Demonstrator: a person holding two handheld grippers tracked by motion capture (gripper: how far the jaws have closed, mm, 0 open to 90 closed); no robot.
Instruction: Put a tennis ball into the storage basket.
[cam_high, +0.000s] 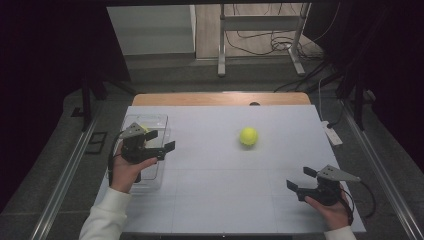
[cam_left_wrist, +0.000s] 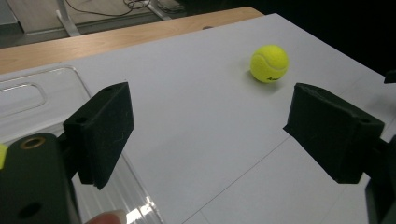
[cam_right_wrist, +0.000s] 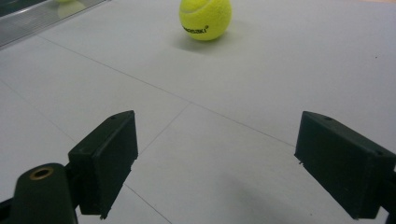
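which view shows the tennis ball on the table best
The right gripper view: the tennis ball is large there, with its black lettering showing, though its top is cut off by the frame edge. The left gripper view shows it whole but smaller. The high view shows it small on the white table.

Two tennis balls: one (cam_high: 248, 136) out on the worktop (cam_high: 225, 200), one (cam_high: 144, 128) inside the single clear box (cam_high: 150, 121). Two grippers, left (cam_high: 161, 146) and right (cam_high: 298, 181).
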